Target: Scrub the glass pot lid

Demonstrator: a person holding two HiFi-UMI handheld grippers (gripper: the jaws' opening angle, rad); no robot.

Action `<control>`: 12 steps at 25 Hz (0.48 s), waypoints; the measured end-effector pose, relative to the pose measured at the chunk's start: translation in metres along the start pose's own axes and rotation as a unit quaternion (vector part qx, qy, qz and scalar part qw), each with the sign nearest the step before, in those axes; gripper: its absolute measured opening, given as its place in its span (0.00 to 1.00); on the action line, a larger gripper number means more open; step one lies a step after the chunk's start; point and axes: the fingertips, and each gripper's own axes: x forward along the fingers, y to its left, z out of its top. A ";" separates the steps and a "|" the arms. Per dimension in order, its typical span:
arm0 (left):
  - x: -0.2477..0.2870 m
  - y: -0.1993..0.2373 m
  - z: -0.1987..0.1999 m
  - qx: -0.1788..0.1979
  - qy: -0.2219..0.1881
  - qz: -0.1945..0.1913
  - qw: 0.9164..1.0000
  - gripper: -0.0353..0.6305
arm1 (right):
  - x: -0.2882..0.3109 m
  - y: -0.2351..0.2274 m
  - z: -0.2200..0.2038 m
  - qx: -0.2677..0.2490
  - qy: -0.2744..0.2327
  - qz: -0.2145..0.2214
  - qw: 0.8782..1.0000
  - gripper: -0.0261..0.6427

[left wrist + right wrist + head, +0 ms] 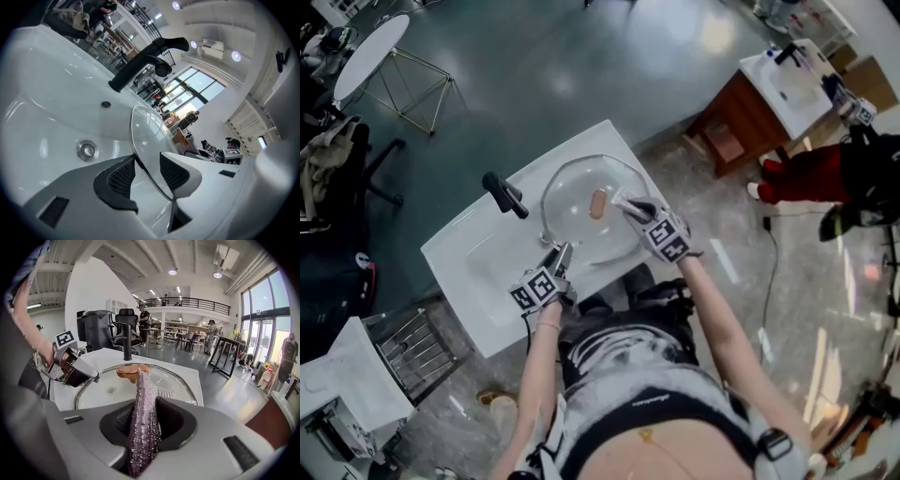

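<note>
The right tool [143, 423] is clenched on a purple, glittering scrub cloth [140, 413], which stands folded between its jaws and sticks out in front of them. The left tool [147, 171] is closed on the thin rim of the glass pot lid [145, 136], one pad on each side of the glass, so I judge that it steadies the lid for the other hand. Seen from above, the left tool [558, 253] bites the near edge of the lid [572, 211], and the right tool [625, 202] reaches in from the right, close to the brown knob [598, 202]. Whether the cloth really presses on the glass I cannot say; it is at the glass or just over it. The lid is over the basin of the white counter [469, 262], just beside the black faucet [504, 195]. Its domed side and knob are turned up toward the person, and it lies nearly flat, maybe a little raised at the held edge. As it is round, it has no real long axis; only the oval knob gives a direction, about from the person toward the far side. About the progress: the glass looks clear, and I see no foam and no running water. I think the scrubbing is under way or just starting, and most of the surface, also the underside, is probably not yet done.
</note>
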 end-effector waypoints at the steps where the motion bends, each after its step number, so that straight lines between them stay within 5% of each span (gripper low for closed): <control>1: 0.000 0.000 0.000 0.000 0.000 0.000 1.000 0.29 | -0.001 0.002 -0.001 0.001 -0.001 0.000 1.000 0.18; 12: 0.000 -0.001 0.000 0.001 0.000 0.001 1.000 0.29 | -0.008 0.037 0.000 -0.009 -0.007 0.011 1.000 0.18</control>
